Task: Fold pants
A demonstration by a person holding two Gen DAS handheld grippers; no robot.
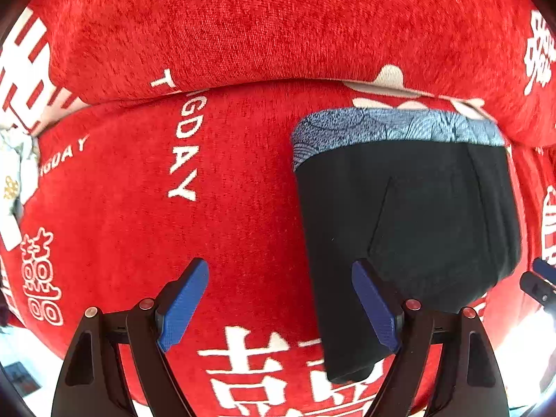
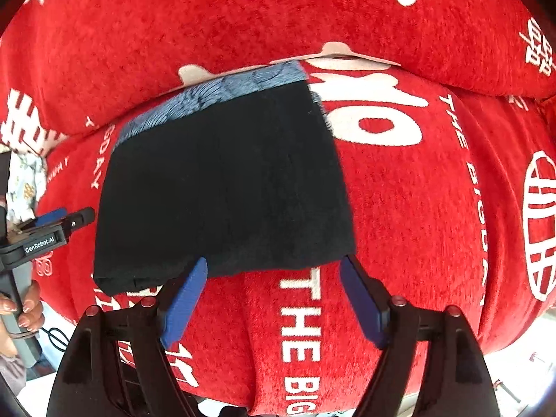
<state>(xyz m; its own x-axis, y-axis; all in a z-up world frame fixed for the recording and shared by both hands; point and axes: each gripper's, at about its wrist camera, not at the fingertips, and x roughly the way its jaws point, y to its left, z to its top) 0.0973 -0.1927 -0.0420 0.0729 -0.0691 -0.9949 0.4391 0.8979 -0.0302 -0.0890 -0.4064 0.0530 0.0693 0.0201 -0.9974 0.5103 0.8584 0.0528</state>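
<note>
my left gripper (image 1: 279, 307), black-armed with blue ribbed pads, points down with its fingers spread wide and nothing caught between them. under the gap lies only red cloth. its right-hand pad (image 1: 375, 309) hangs over the near left corner of the folded black pants with a blue-grey patterned waistband (image 1: 410, 229), but i cannot tell whether it touches the fabric.

my right gripper (image 2: 272, 300), the same make, also points down with its fingers parted and empty. both fingertips sit at the near edge of the pants (image 2: 226, 187): the left blue pad (image 2: 184, 307) overlaps the hem in the right wrist view, and the right blue pad (image 2: 363, 304) is just beside the near right corner. between them is red cloth and white lettering, no fabric pinched.

the pants lie flat as a compact dark block, the waistband strip along the far edge, close against the seam where the seat meets the backrest. they rest on the red plush sofa cover printed with white characters and english words (image 1: 243, 180).

from the right wrist view, my left gripper (image 2: 74, 219) shows at the left, just beside the pants' left edge, with my left hand (image 2: 24, 309) wrapped around its handle. from the left wrist view, a tip of my right gripper (image 1: 540, 279) peeks in at the right edge, near the pants' lower right side.

at the far left, past the cover's edge, a pale floral-patterned cloth (image 1: 15, 173) shows.
</note>
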